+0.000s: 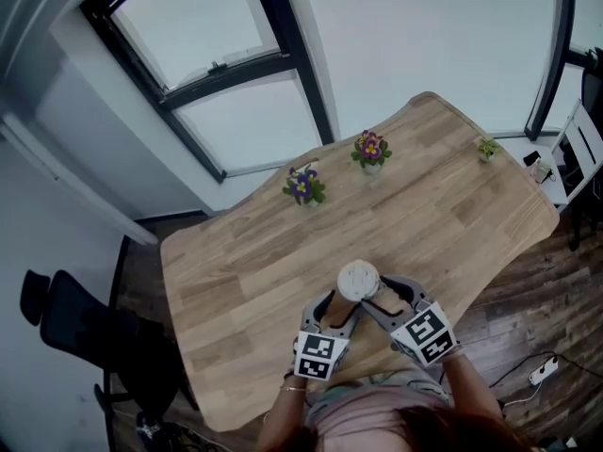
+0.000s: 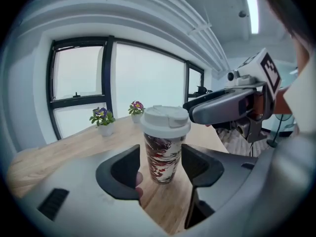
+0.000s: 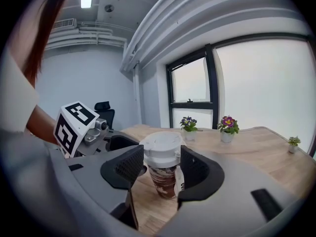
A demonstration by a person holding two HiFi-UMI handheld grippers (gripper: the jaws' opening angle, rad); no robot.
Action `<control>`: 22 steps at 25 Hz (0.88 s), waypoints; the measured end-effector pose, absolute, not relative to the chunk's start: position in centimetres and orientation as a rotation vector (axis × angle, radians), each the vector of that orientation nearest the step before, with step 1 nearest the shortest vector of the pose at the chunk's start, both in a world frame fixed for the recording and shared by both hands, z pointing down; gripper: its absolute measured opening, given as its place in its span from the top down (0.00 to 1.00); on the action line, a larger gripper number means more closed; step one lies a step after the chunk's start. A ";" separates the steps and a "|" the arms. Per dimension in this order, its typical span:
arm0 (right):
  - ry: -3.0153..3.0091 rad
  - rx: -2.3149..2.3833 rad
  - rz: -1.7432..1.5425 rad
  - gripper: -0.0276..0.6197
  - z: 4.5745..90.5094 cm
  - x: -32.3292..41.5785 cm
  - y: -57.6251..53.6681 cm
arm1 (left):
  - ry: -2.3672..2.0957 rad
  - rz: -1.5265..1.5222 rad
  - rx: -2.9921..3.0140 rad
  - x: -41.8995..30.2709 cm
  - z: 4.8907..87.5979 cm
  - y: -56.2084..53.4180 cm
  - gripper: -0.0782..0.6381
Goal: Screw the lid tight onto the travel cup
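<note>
Nearest the person, the left gripper [image 2: 161,171] has its fingers [image 2: 123,174] set wide, flanking the patterned body of the travel cup [image 2: 162,157]. A narrow gap shows at 1 finger, so there is no firm grip.

The right gripper [image 3: 162,166] comes in from the opposite side and higher. Its 2 fingers [image 3: 196,169] are closed on the white lid [image 3: 162,146].

The cup stands upright on the wooden desk [image 1: 264,252], close to the near edge and between both grippers. The lid sits on the cup's mouth. Whether it is fully seated cannot be told.

Further along the desk stand 3 small potted plants: a blue-flowered one [image 1: 303,185], a pink-flowered one [image 1: 371,150] and a small green one [image 1: 487,148] toward the far corner.

Beyond the desk are large windows [image 1: 207,36]. A black office chair [image 1: 71,323] stands on the floor to the left.
</note>
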State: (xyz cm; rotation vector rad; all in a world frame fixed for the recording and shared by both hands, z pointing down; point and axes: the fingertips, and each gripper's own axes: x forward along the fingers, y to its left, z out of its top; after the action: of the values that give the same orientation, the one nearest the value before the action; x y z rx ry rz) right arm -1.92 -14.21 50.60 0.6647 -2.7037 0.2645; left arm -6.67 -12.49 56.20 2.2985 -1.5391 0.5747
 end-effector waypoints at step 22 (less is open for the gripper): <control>-2.707 1.067 0.338 0.88 47.4 1.3 -12.4 | -1.648 0.442 2.302 -8.2 49.9 -8.6 0.84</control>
State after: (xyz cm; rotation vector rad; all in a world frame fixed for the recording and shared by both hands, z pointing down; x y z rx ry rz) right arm 1.30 -12.39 47.42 1.0673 -2.7073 0.3384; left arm -8.22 -8.56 49.87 2.3016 -1.6483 0.4420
